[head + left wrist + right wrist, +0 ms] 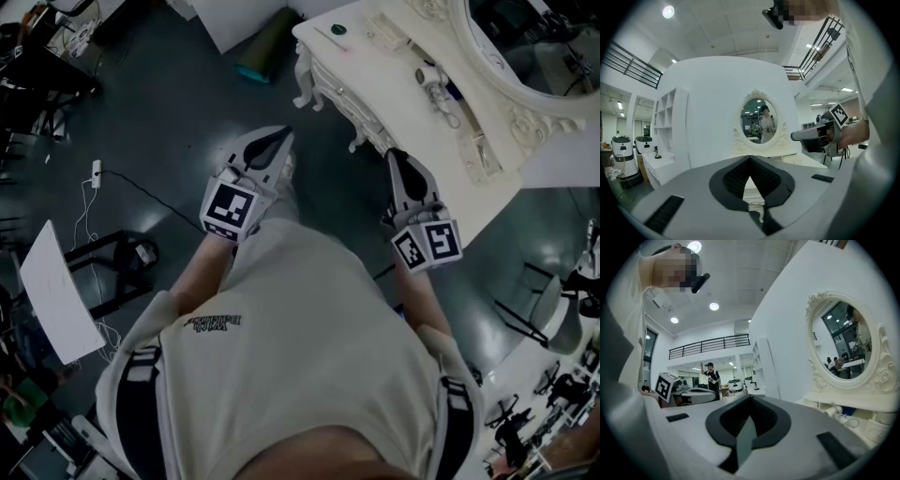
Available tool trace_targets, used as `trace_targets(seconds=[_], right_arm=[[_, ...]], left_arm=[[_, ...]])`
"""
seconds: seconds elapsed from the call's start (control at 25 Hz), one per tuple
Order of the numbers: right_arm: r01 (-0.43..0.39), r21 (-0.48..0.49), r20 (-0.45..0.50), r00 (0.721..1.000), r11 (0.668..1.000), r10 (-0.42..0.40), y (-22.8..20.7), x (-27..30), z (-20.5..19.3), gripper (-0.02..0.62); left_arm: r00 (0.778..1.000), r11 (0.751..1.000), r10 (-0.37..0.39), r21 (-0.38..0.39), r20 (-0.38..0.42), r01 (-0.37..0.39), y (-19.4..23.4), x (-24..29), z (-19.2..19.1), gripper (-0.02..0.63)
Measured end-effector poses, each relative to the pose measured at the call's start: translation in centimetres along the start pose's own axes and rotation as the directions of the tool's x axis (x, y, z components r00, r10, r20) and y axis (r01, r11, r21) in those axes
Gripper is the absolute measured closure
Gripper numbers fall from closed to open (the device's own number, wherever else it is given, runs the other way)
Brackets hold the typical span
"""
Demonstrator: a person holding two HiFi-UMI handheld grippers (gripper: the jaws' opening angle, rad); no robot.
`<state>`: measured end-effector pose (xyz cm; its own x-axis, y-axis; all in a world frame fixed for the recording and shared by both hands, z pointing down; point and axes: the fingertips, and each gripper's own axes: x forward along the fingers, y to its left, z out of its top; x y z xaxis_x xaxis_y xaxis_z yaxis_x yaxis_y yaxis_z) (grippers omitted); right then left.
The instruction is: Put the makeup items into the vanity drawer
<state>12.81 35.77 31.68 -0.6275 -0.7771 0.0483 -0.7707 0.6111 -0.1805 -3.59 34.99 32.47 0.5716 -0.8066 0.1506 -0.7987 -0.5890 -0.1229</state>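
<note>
Left gripper (750, 158) is seen shut, pads met at the tips, nothing held between them. Right gripper (750, 398) is likewise closed and empty. Both are held out in front of the person (300, 375), side by side and apart. The left is over the floor (169, 112). The right's tips overlap the front edge of the vanity (375, 84) in the head view; contact cannot be judged.

Makeup items (437, 86) are found on the vanity top, a small pale cluster ahead of the right gripper and to its right, near the mirror (525, 117). None is touched by either gripper, and from the left gripper they are well apart. In the right gripper view they are glimpsed under the mirror frame as white pieces and something blue.

What each item is cannot be made out: too small, too blurred. The drawer cannot be told apart on the vanity's carved front. The mirror is cut off at the head view's top edge, and the lower part of that view is filled by the person's shirt.
</note>
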Motion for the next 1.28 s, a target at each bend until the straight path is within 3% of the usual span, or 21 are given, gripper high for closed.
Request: trace_targets(seconds=[0.64, 1.28], right_arm=[[0.044, 0.023, -0.055, 0.998, 0.999, -0.042, -5.1, 14.1, 0.7, 0.595], [0.144, 0.002, -0.066, 0.987, 0.99, -0.143, -11.0, 28.0, 3.8, 0.595]], left_arm=[[0.999, 1.0, -0.021, -0.007, -0.048, 0.021, 13.2, 9.1, -0.9, 0.592], [0.988, 0.989, -0.149, -0.012, -0.033, 0.148, 24.5, 20.1, -0.1, 0.592]])
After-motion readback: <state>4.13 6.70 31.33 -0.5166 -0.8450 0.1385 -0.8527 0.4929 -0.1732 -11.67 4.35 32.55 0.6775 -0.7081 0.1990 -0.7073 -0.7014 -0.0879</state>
